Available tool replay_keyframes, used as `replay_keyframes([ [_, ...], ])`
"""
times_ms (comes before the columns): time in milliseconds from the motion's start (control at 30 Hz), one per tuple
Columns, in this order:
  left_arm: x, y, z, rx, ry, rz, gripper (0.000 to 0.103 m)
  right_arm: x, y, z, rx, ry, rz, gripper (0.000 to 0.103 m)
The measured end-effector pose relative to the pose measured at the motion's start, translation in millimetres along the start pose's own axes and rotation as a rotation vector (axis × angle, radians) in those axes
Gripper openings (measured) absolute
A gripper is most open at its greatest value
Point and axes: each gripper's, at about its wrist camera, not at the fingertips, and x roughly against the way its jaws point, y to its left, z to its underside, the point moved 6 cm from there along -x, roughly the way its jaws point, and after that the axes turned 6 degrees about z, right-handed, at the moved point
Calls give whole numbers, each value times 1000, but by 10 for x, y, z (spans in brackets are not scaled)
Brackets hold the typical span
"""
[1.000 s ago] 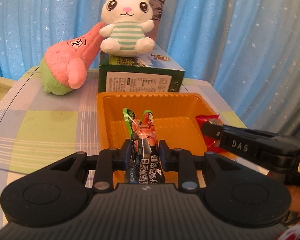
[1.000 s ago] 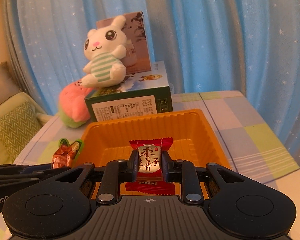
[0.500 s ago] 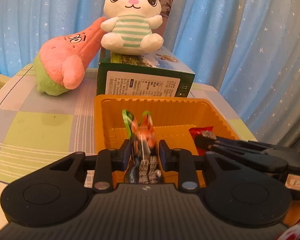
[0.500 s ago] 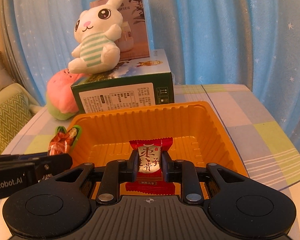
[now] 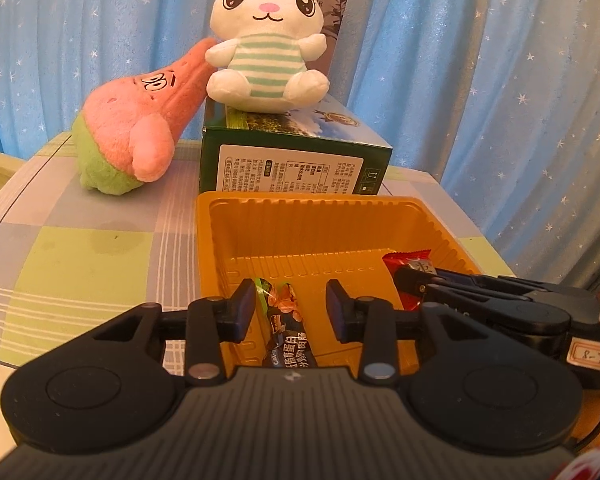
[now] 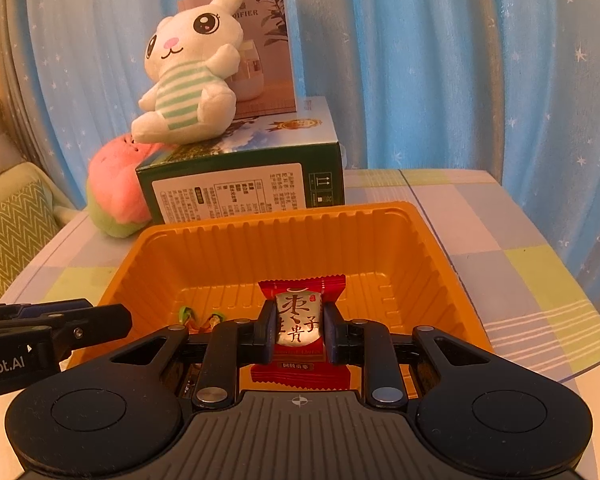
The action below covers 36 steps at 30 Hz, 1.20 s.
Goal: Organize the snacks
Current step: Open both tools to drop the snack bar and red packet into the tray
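Note:
An orange plastic tray [image 5: 312, 216] [image 6: 284, 248] sits on the checked table. My left gripper [image 5: 291, 304] is open over the tray's near left part; a dark snack packet with green ends [image 5: 286, 332] lies loose between its fingers in the tray. Its tip shows in the right wrist view [image 6: 200, 318]. My right gripper [image 6: 299, 322] is shut on a red and silver candy [image 6: 299, 316] and holds it over the tray's near part. That candy [image 5: 410, 266] and the right gripper [image 5: 414, 282] also show at the right in the left wrist view.
A green box [image 5: 296, 152] [image 6: 244, 180] stands right behind the tray with a white striped bunny plush [image 5: 266, 36] [image 6: 188, 72] on top. A pink and green plush [image 5: 140, 128] leans on the box's left. Blue curtains hang behind. A cushioned seat [image 6: 12, 220] is at far left.
My left gripper has moved forward and down into the tray and opened, letting go of the dark snack packet. My right gripper has moved forward over the tray, still holding the red candy.

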Motion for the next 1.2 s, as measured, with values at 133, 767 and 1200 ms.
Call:
replay_keyframes([
  [133,7,44,9,6,2,-13,34,8,2,-10,2,-15,-17,30],
  [767,714,-60,96,-1,-34,-23,43,938,-96,38,-29,-92,29,64],
  [1200,1834,-352,917,39,8,-30,58,2077,4,732,-42,-11,23,64],
])
